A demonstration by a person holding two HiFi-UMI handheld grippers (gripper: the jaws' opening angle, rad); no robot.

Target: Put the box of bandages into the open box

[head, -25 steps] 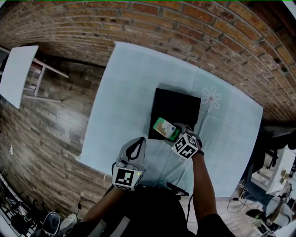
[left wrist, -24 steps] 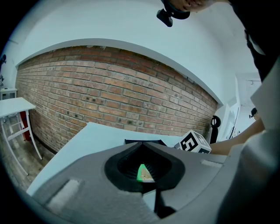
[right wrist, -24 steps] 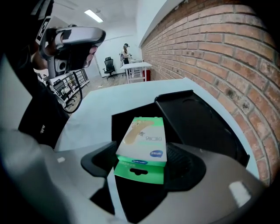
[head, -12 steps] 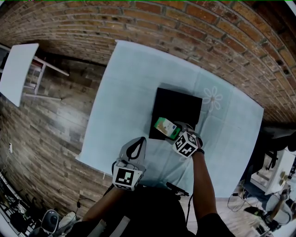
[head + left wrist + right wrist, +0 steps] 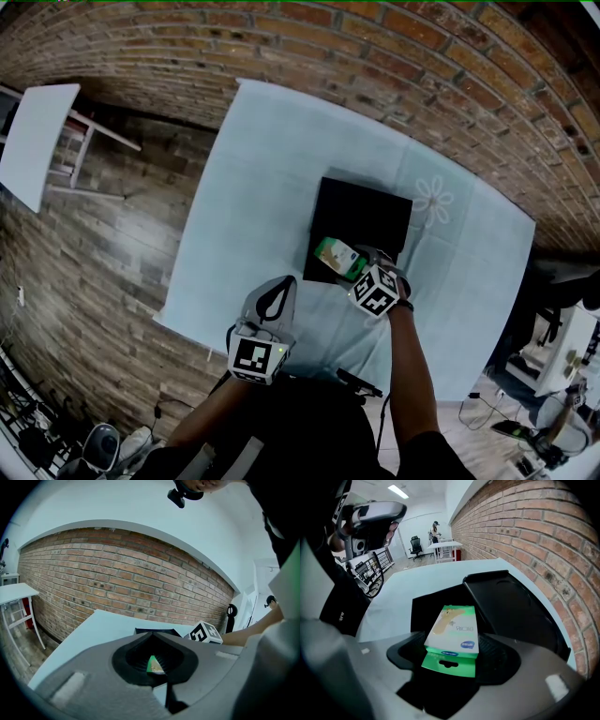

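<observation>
Across the middle of the head view, the light-blue table (image 5: 253, 178) carries the black open box (image 5: 370, 211) at frame centre, with its lid (image 5: 511, 606) laid flat toward the brick wall (image 5: 281, 47) in the right gripper view. At the open box's lower-left corner the right gripper (image 5: 361, 269) is clenched on the green hang tab of the box of bandages (image 5: 337, 257), which sits over the near edge of the open box. The left gripper (image 5: 278, 292) is lower left of that, over the table's near edge, jaws together on nothing.
</observation>
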